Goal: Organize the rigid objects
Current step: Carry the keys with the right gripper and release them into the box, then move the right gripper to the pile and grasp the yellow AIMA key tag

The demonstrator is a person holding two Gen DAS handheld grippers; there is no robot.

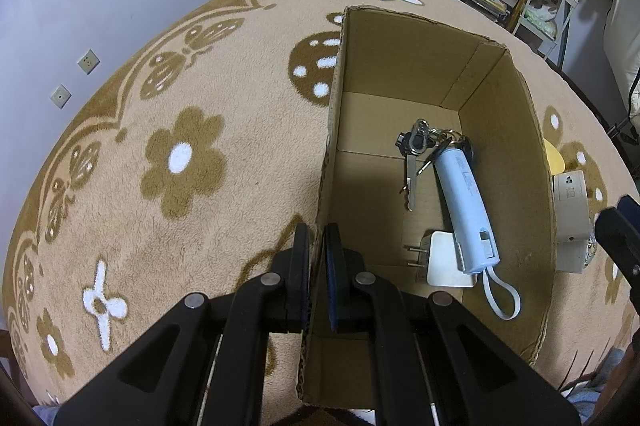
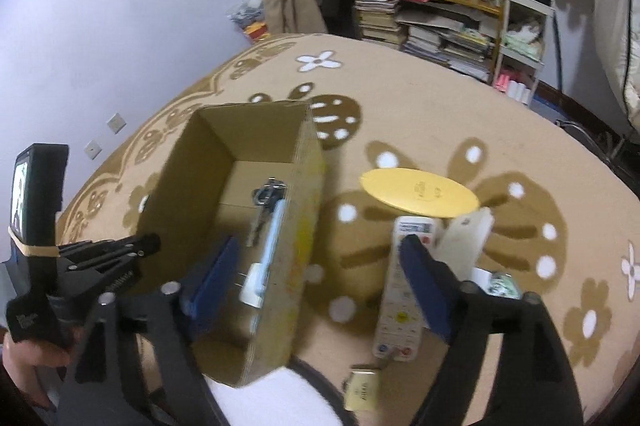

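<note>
Left gripper [image 1: 317, 246] clamped on box [image 1: 404, 41] wall; keep it steady. Right gripper [image 2: 320, 266] released, empty, jaws wide. Judged next: centre on remote [image 2: 400, 290], grasp across its width.

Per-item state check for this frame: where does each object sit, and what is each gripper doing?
cardboard box: open-topped, upright on rug
keys: inside box
blue power bank: inside box, lying over the charger
white charger: inside box
remote: on rug, outside box
yellow disc: on rug
left gripper: shut on box wall
right gripper: open, empty
</note>
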